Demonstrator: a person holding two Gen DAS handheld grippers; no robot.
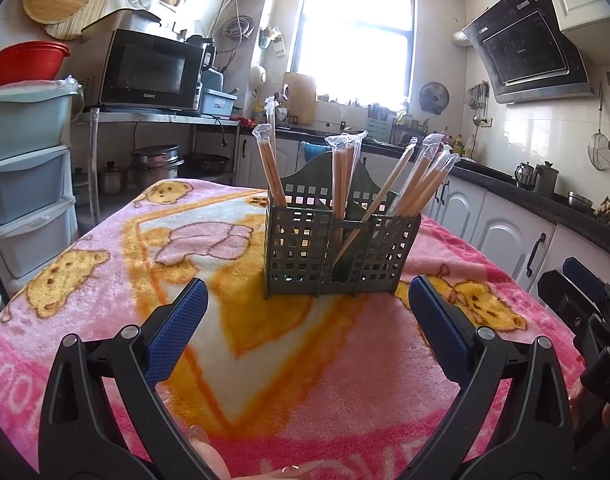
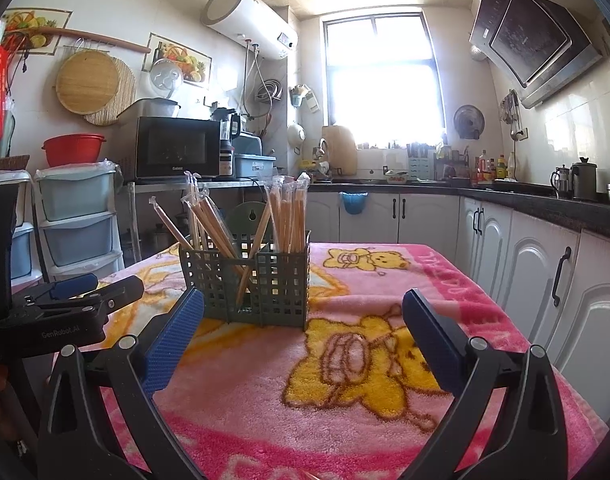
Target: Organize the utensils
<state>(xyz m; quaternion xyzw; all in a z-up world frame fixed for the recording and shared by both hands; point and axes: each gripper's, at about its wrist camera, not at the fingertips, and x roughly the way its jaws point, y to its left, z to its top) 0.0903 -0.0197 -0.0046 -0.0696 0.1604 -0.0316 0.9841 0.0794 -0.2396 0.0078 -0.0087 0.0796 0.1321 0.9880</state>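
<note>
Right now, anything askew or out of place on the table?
One wrapped chopstick leans diagonally across the green caddy, crossing its middle divider, while the other chopstick bundles stand roughly upright in their compartments. Nothing spilled on the pink blanket. Both grippers, left and right, are open and empty.

Pretty lived-in kitchen here. A fluffy pink blanket with yellow cartoon bears (image 2: 357, 364) covers the table. Back left there's a black microwave (image 1: 151, 70) on a metal shelf, with a red plastic basin (image 1: 27, 62) sitting on top of pale blue plastic drawers (image 1: 23, 160). Round woven bamboo mats (image 2: 91, 84) hang on the wall, a white cylindrical water heater (image 2: 249, 20) is mounted near the bright window (image 2: 379, 76), and a slanted black range hood (image 1: 529, 52) sits over the dark countertop (image 2: 545, 200).
</note>
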